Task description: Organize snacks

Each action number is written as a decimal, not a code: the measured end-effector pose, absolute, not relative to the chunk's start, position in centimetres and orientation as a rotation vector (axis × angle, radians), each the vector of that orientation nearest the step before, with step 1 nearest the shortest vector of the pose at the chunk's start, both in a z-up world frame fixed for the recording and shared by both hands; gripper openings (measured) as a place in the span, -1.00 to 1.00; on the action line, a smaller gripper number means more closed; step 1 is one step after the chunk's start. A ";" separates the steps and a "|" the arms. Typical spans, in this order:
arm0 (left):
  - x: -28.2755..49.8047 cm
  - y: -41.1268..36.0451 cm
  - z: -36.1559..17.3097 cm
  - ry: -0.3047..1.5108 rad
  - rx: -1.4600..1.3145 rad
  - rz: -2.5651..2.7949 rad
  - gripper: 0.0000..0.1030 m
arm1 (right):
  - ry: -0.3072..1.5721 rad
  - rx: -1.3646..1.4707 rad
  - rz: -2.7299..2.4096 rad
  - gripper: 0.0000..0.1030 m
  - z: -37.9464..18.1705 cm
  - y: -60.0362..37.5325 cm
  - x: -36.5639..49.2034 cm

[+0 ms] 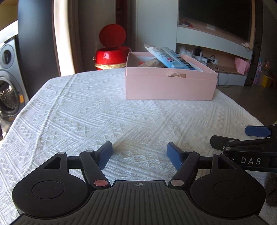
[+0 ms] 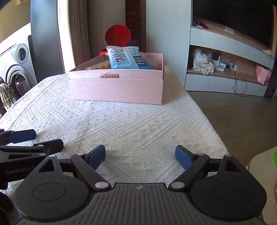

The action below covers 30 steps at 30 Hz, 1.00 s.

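Pink cardboard forms an open box [image 1: 170, 85] that sits toward the far side of a desk [image 1: 86, 112] covered in a white woven cloth with raised diamond patterns. Inside the box, a blue and white snack packet [image 1: 170, 58] leans at a tilt, its top end poking above the rim, and a brownish snack [image 1: 151, 63] lies beside it, partly hidden by the box wall. The left tongs [image 1: 139, 156] hover low over the near part of the cloth with their blue-padded tips spread wide and nothing between them. The right tongs [image 2: 140, 156] sit just beside them at the same near edge, also spread wide and holding nothing. Both tongs are well apart from the box, with bare cloth between. Behind the desk stands a red bin [image 1: 111, 52] with its round lid raised. A washing machine [image 2: 16, 72] is off to the left, and a pale shelf unit [image 2: 228, 69] holding cables and cloths stands to the right under a dark screen [image 1: 216, 15].
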State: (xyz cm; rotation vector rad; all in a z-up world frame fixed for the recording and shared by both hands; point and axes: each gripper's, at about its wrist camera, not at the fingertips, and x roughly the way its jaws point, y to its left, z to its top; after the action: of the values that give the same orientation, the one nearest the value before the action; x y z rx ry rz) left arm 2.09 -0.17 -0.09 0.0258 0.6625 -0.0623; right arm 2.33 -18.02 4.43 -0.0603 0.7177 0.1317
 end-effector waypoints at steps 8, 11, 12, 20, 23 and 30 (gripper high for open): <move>2.2 -0.2 -0.1 0.663 0.027 -0.059 0.48 | 0.726 -0.060 0.114 0.82 4.4 -17.9 2.7; 2.2 -0.2 -0.1 0.663 0.026 -0.060 0.48 | 0.727 -0.061 0.113 0.82 4.4 -17.9 2.7; 2.2 -0.2 0.0 0.663 0.026 -0.060 0.48 | 0.727 -0.061 0.113 0.82 4.4 -17.9 2.7; 2.2 -0.2 -0.1 0.663 0.028 -0.059 0.48 | 0.727 -0.060 0.113 0.83 4.4 -17.9 2.7; 2.2 -0.2 -0.1 0.663 0.028 -0.059 0.48 | 0.727 -0.061 0.113 0.83 4.4 -17.9 2.7; 2.2 -0.2 -0.1 0.663 0.028 -0.059 0.48 | 0.727 -0.061 0.113 0.83 4.4 -17.9 2.7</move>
State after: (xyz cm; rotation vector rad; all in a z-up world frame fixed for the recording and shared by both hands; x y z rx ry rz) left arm 2.20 -0.16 -0.07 0.0283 0.6630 -0.0590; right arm 2.67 -17.87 4.39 -0.0605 0.7266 0.1132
